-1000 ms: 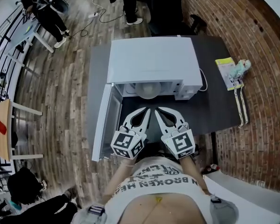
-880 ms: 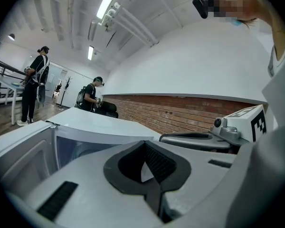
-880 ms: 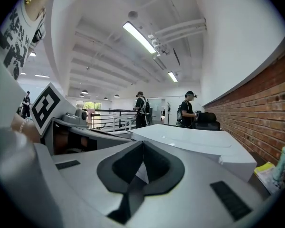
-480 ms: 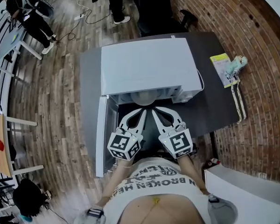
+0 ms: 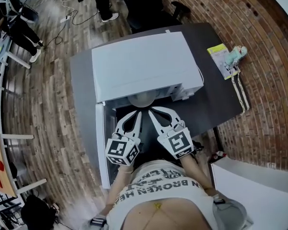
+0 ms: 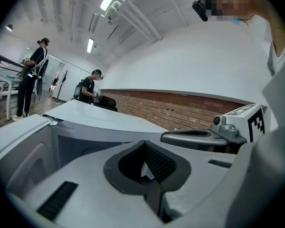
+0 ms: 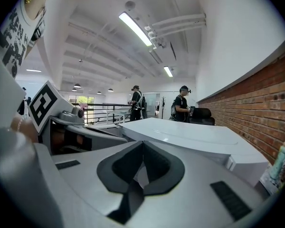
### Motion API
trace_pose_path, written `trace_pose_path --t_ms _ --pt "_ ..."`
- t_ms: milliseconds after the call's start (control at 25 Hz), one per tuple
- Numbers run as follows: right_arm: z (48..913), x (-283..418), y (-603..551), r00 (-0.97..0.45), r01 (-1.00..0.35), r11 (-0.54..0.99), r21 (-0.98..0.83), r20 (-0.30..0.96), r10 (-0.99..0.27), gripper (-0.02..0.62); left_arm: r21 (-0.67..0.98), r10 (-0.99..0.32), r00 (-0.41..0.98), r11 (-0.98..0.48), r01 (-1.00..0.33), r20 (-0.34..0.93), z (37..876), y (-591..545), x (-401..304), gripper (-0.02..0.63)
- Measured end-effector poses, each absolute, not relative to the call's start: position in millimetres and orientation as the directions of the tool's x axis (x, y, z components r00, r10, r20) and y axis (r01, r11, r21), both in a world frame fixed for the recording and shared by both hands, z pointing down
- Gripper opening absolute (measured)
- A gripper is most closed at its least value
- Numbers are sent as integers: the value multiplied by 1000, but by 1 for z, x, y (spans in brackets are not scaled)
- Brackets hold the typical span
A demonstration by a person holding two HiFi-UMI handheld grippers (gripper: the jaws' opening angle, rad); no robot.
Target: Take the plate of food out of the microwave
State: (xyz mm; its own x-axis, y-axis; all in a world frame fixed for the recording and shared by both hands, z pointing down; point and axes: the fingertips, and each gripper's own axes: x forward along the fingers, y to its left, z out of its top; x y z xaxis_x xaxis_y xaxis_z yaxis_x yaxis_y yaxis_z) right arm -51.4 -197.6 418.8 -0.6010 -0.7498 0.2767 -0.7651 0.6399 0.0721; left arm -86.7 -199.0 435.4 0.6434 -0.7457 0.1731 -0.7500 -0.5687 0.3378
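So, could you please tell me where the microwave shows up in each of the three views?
Head view: the microwave sits upper centre, seen from above.
Left gripper view: its white top lies left of centre, at mid-height.
Right gripper view: its top lies centre-right, at mid-height.
Shared landmark: the brick wall, to the microwave's right in all three.

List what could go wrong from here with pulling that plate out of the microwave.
1. The left gripper and right gripper both have jaws together at the near rim of the plate. So thin a hold on one side, if they hold it at all, could let it tip or slip.
2. The open door stands just left of the left gripper; a sideways swing may knock it.
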Motion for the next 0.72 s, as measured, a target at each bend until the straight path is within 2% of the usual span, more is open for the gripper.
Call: trace_pose_path --t_ms 280,720 --pt "418 -34 -206 -600 -767 638 69 277 -751 8 310 -752 630 -563 -766 194 435 -209 -80 6" --pt "399 2 -223 -694 -677 730 97 248 -676 8 292 -830 524 -461 -838 192 420 -228 -56 6"
